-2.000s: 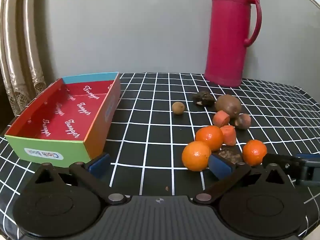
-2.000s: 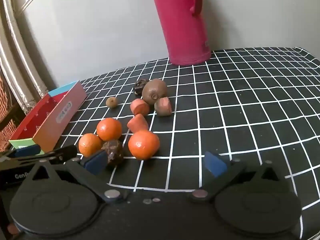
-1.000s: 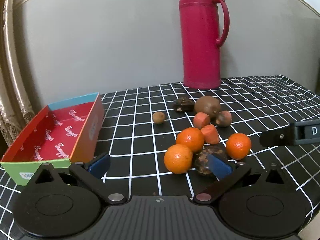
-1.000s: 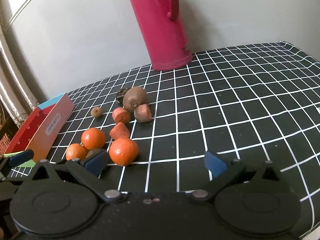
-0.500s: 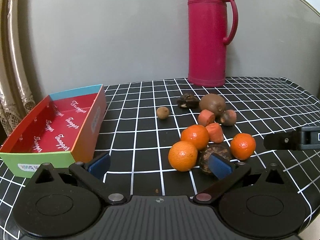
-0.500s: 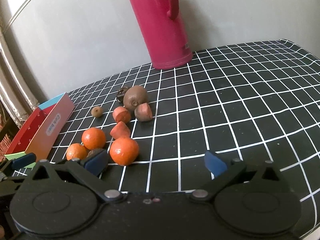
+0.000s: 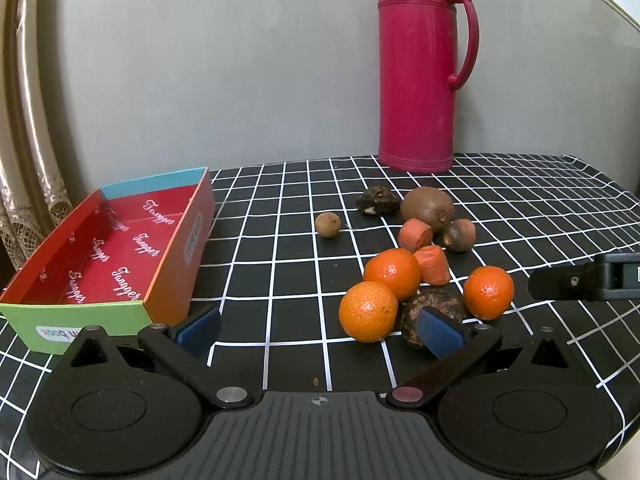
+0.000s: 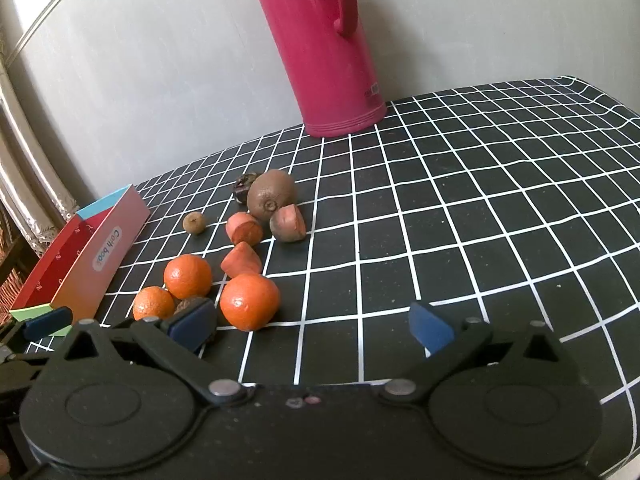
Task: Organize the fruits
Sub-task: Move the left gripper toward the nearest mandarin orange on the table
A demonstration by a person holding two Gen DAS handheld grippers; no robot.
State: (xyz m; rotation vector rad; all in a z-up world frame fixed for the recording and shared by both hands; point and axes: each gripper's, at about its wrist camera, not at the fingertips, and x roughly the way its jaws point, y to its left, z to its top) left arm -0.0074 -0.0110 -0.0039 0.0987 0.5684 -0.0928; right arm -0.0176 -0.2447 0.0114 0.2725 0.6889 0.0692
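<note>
A pile of fruit lies on the black grid tablecloth (image 7: 280, 280): three oranges (image 7: 368, 311) (image 7: 393, 274) (image 7: 489, 292), a dark rough fruit (image 7: 434, 312), carrot-like chunks (image 7: 430, 264), a kiwi (image 7: 427, 209) and a small brown longan (image 7: 328, 225). An open red box (image 7: 116, 256) stands at the left. My left gripper (image 7: 318, 334) is open and empty, just short of the pile. My right gripper (image 8: 312, 324) is open and empty; the nearest orange (image 8: 249, 301) lies just ahead of its left finger. The kiwi (image 8: 271, 201) and the box (image 8: 100, 252) also show in the right wrist view.
A tall pink thermos (image 7: 420, 68) stands at the back against the grey wall, also in the right wrist view (image 8: 324, 44). The table's right edge curves down (image 8: 608, 112). Curtain folds hang at the far left (image 7: 24, 120).
Both grippers have drifted slightly and stay open. The left view has shifted a little so the fruit sits closer to its right finger. No fruit has moved.
</note>
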